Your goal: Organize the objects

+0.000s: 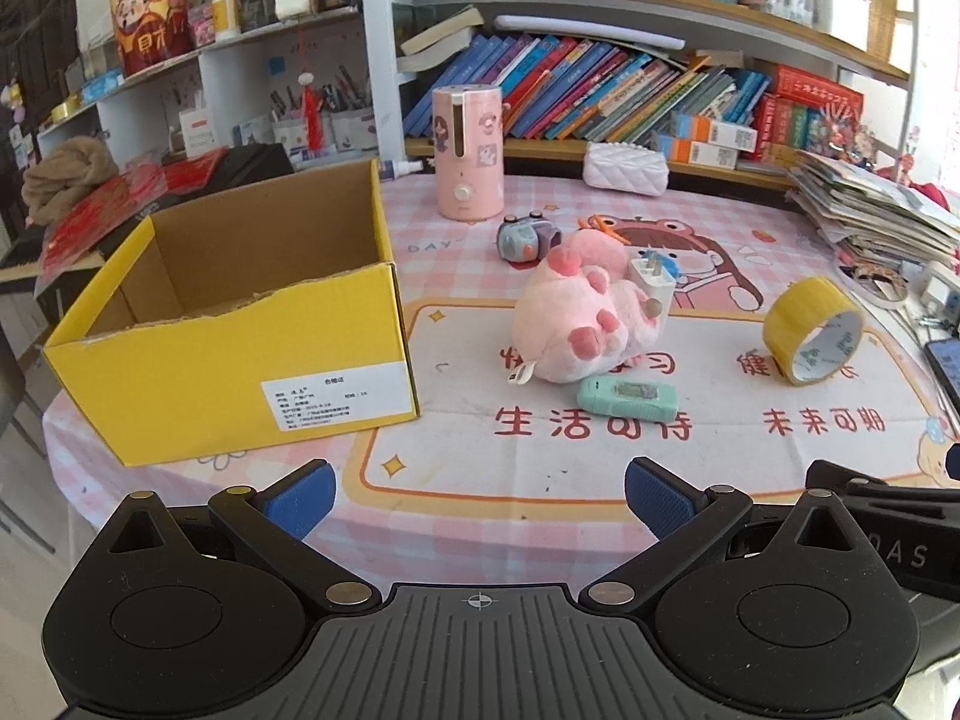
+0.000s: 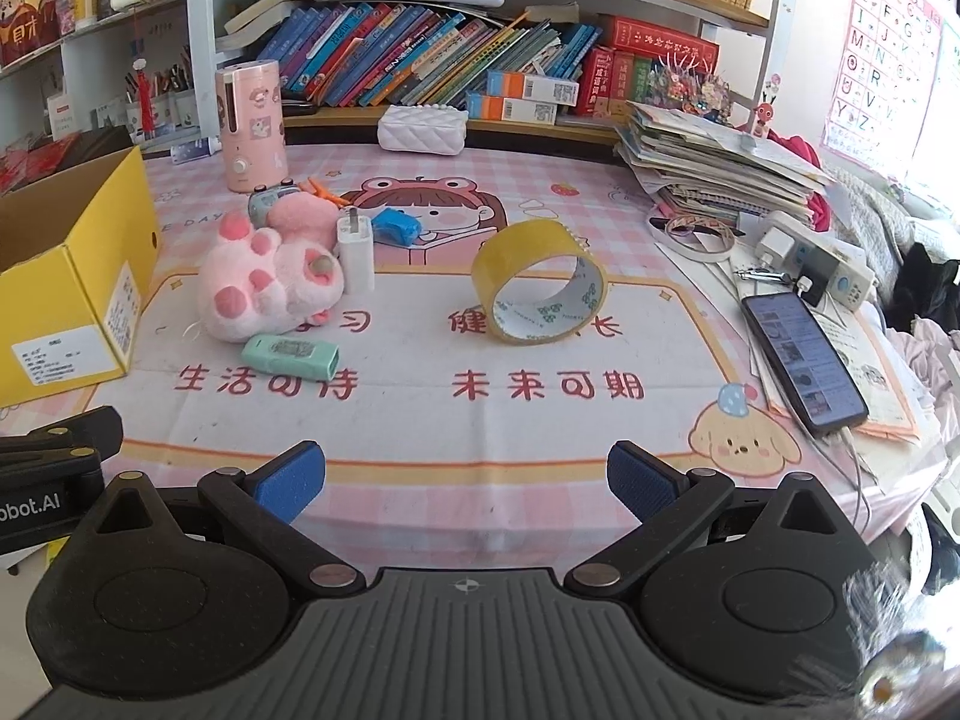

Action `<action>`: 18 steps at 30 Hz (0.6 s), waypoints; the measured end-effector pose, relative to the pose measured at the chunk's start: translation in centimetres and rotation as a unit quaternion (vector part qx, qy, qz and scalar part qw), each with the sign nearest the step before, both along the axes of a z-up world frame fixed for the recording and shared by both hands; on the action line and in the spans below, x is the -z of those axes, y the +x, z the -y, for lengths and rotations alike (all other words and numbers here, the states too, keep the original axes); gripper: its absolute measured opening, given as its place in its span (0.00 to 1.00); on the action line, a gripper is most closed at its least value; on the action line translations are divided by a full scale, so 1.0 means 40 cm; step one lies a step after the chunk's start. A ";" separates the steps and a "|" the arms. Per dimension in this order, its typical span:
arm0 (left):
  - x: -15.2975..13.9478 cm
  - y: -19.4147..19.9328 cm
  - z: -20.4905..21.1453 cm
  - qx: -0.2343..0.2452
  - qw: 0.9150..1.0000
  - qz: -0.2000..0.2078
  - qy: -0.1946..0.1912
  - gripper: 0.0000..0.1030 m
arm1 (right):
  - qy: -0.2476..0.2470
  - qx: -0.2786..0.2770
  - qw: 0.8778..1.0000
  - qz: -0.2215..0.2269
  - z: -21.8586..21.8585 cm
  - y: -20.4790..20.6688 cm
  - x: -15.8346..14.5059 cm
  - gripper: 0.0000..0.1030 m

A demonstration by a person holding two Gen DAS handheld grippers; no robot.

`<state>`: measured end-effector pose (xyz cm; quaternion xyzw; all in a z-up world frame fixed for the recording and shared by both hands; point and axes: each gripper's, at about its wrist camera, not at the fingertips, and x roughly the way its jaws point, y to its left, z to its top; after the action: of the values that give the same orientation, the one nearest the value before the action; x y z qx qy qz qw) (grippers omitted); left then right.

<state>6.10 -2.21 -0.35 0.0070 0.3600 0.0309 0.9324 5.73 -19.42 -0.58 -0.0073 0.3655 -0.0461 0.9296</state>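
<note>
Left gripper [image 1: 477, 495] fingers spread, yellow box [image 1: 240, 324] ahead-left, right gripper [image 2: 465, 480] fingers spread, tape roll [image 2: 540, 282] ahead, pink plush [image 2: 270, 282] ahead-left

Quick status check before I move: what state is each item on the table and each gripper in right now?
Yellow box: open-topped, looks empty.
Tape roll: standing on edge.
Plush toy: lying on its side.
White charger: upright, prongs up, against the plush.
Green device: lying flat.
Phone: screen lit, cable plugged in.
Left gripper: fingers open, empty.
Right gripper: fingers open, empty.
</note>
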 end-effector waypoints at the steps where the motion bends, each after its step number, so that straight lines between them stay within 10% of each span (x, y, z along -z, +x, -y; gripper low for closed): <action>1: 0.001 0.006 0.004 -0.004 1.000 -0.001 0.001 1.00 | 0.000 0.000 1.000 0.000 0.006 0.010 0.002 0.98; 18: 0.020 0.118 0.090 -0.060 0.998 -0.015 0.008 1.00 | 0.019 -0.053 0.998 -0.013 0.106 0.199 0.027 1.00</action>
<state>10.80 -5.79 -1.16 -0.0065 0.3736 0.0899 0.9232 13.68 -23.68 -1.68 -0.0094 0.3777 0.0107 0.9258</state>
